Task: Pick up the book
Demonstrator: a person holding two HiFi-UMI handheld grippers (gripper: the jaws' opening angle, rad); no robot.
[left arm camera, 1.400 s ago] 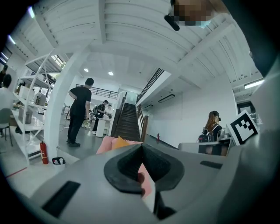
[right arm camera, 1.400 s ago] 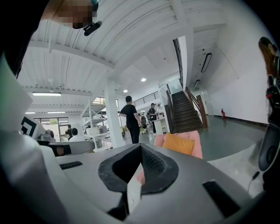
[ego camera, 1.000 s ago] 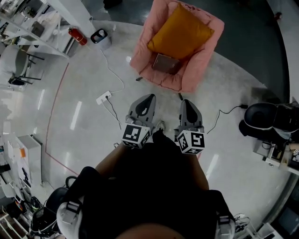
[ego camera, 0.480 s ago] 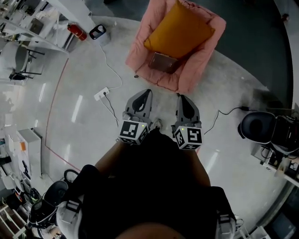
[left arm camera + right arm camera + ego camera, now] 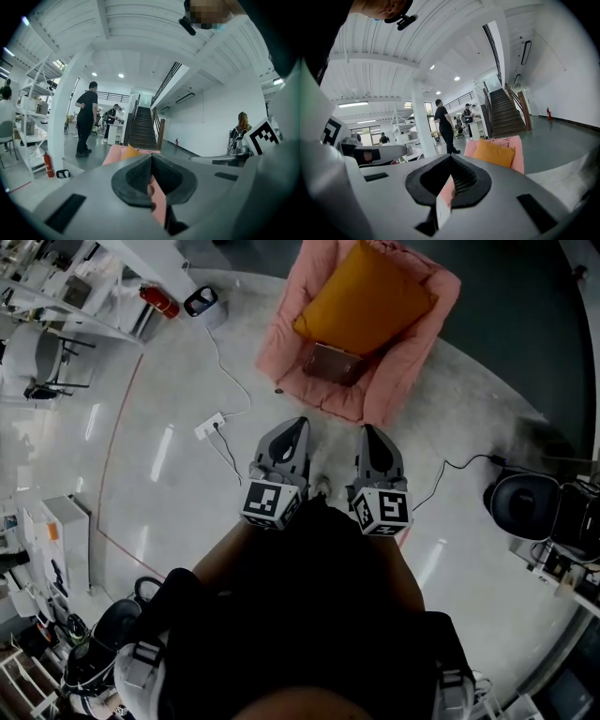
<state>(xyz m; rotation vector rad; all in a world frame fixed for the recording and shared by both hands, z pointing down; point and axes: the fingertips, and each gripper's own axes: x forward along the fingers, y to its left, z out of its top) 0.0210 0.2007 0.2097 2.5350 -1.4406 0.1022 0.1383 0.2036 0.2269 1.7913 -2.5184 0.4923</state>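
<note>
Brown book [image 5: 335, 364] on pink armchair [image 5: 417, 357] seat shows in head view only.

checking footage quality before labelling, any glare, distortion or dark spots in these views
Head view: light streaks glare on the glossy floor, the person's dark clothing is murky, yet the book on the armchair reads clearly. Left and right gripper views: heavy fisheye bending, black corners.

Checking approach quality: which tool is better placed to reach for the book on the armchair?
Left, narrowly. The left tool points straight at the book; the right tool aims at its edge. Both are shut and short of the armchair.
</note>
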